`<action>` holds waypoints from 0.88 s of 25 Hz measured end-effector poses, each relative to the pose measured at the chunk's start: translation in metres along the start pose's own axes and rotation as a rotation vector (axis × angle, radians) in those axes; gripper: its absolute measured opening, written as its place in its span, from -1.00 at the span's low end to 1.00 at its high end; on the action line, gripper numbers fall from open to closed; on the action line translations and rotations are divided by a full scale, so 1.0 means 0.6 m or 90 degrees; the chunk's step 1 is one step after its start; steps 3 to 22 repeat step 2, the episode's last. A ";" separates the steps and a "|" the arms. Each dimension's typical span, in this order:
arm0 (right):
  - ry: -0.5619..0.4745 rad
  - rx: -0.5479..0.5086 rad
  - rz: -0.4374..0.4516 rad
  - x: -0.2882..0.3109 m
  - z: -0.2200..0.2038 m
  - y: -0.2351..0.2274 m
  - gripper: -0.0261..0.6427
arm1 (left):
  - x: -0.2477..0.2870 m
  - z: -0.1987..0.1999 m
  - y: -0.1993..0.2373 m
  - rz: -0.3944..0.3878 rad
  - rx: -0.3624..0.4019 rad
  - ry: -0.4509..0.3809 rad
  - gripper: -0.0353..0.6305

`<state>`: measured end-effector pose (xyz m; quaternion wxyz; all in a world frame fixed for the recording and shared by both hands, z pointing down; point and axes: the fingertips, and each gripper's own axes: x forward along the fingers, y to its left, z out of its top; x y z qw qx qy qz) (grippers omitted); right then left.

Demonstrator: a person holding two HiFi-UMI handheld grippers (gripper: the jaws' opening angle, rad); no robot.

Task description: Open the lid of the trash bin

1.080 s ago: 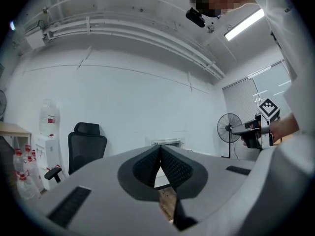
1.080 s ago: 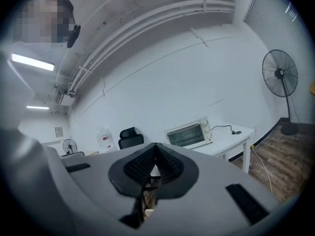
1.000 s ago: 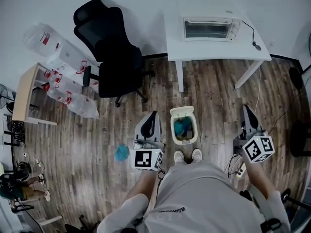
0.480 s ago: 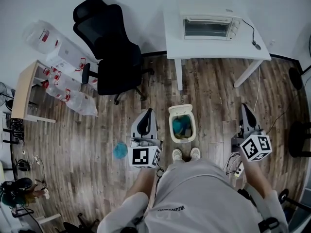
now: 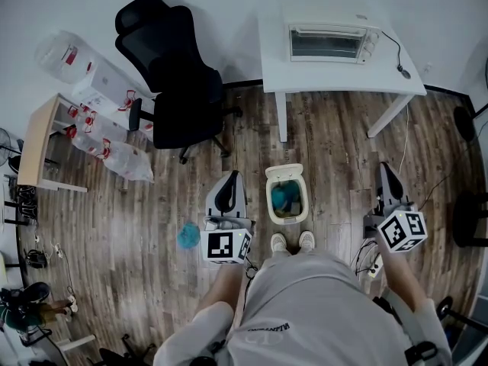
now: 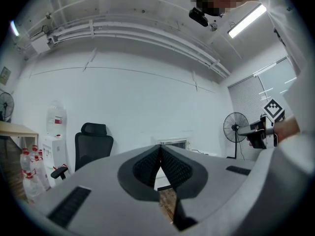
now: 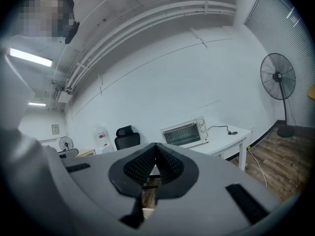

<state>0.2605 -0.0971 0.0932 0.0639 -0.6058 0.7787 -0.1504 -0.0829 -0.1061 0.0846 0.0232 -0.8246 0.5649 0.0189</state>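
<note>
In the head view a small cream trash bin [image 5: 269, 203] stands on the wood floor just ahead of the person's white shoes [image 5: 281, 243]. Its lid [image 5: 284, 174] is tipped up at the far side, and blue stuff shows inside. My left gripper [image 5: 232, 177] hangs just left of the bin, apart from it, jaws shut and empty. My right gripper [image 5: 383, 169] is well to the bin's right, also shut and empty. The bin is not seen in either gripper view; the left gripper [image 6: 160, 149] and the right gripper [image 7: 155, 146] point level across the room.
A black office chair [image 5: 179, 90] stands at the back left. A white table [image 5: 335, 71] carries a toaster oven [image 5: 332, 43]. Water bottles [image 5: 107, 147] lie beside a wooden side table [image 5: 36, 143]. A blue object [image 5: 188, 236] sits on the floor left of my left gripper.
The head view shifted slightly one second ago, then held still. Both grippers stay shut beside the bin, and its lid stays up.
</note>
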 end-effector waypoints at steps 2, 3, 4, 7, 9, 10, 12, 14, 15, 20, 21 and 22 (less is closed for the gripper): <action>0.002 0.002 0.000 0.002 -0.002 -0.002 -0.88 | 0.003 -0.002 -0.001 -0.002 -0.001 0.000 -0.90; 0.002 0.002 0.000 0.002 -0.002 -0.002 -0.88 | 0.003 -0.002 -0.001 -0.002 -0.001 0.000 -0.90; 0.002 0.002 0.000 0.002 -0.002 -0.002 -0.88 | 0.003 -0.002 -0.001 -0.002 -0.001 0.000 -0.90; 0.002 0.002 0.000 0.002 -0.002 -0.002 -0.88 | 0.003 -0.002 -0.001 -0.002 -0.001 0.000 -0.90; 0.002 0.002 0.000 0.002 -0.002 -0.002 -0.88 | 0.003 -0.002 -0.001 -0.002 -0.001 0.000 -0.90; 0.002 0.002 0.000 0.002 -0.002 -0.002 -0.88 | 0.003 -0.002 -0.001 -0.002 -0.001 0.000 -0.90; 0.002 0.002 0.000 0.002 -0.002 -0.002 -0.88 | 0.003 -0.002 -0.001 -0.002 -0.001 0.000 -0.90; 0.002 0.002 0.000 0.002 -0.002 -0.002 -0.88 | 0.003 -0.002 -0.001 -0.002 -0.001 0.000 -0.90; 0.002 0.002 0.000 0.002 -0.002 -0.002 -0.88 | 0.003 -0.002 -0.001 -0.002 -0.001 0.000 -0.90; 0.002 0.002 0.000 0.002 -0.002 -0.002 -0.88 | 0.003 -0.002 -0.001 -0.002 -0.001 0.000 -0.90; 0.002 0.002 0.000 0.002 -0.002 -0.002 -0.88 | 0.003 -0.002 -0.001 -0.002 -0.001 0.000 -0.90; 0.002 0.002 0.000 0.002 -0.002 -0.002 -0.88 | 0.003 -0.002 -0.001 -0.002 -0.001 0.000 -0.90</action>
